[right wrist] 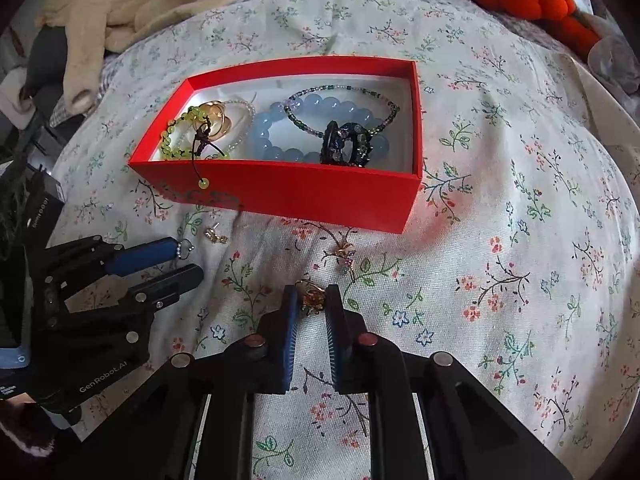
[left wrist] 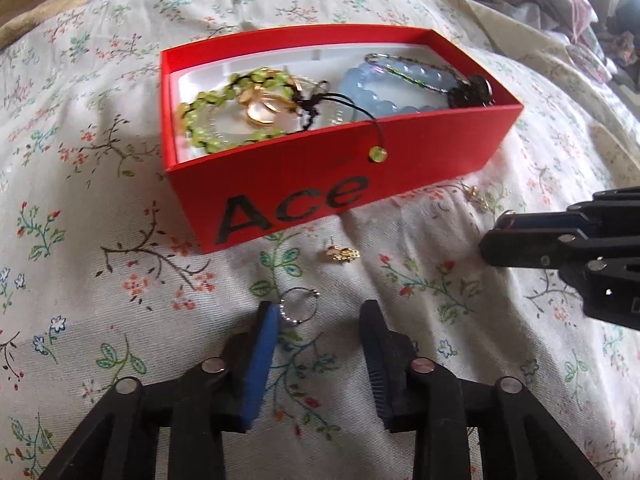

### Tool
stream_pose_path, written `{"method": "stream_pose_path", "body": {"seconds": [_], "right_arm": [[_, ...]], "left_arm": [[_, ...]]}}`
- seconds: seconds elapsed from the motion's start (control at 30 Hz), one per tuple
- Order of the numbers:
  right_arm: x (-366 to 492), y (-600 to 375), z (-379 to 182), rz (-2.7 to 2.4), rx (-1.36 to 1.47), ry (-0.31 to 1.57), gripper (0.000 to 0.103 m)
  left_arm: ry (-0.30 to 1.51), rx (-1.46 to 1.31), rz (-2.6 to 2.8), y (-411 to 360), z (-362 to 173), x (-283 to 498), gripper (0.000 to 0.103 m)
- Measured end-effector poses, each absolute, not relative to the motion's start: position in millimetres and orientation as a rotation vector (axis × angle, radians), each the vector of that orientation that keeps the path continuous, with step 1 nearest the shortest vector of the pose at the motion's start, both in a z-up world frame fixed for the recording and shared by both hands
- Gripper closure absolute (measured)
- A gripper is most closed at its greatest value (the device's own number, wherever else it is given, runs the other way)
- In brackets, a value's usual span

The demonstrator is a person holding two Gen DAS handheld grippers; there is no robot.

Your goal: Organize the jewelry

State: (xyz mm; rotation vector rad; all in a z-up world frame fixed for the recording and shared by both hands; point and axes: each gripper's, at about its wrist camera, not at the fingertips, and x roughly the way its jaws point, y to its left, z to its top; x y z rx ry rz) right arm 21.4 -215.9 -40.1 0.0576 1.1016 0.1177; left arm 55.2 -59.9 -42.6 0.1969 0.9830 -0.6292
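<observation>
Sorting well advanced: red box (right wrist: 280, 196) on the bed holds green (left wrist: 224, 120) and blue bracelets (right wrist: 320, 128). Left gripper (left wrist: 320, 320) gapes wide around a silver ring (left wrist: 298, 308); right gripper (right wrist: 311, 304) stands narrow, bracketing a gold ring (right wrist: 310, 298). Gold earring (left wrist: 339, 255) and another gold piece (right wrist: 345, 250) lie loose.

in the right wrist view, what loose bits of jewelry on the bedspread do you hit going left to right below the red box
small silver ring at the left gripper's blue pad → gold earring stud → amber flower ring between the right gripper's fingers → gold piece with small stones
</observation>
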Motion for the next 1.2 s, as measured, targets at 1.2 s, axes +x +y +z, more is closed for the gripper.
{"method": "stream_pose_path", "body": {"seconds": [1.2], "right_arm": [[14,-201,-43,0.119,-0.056,1.107,0.089]], "left_arm": [[1.003,0.181,-0.583,-54,-41,58,0.103]]}}
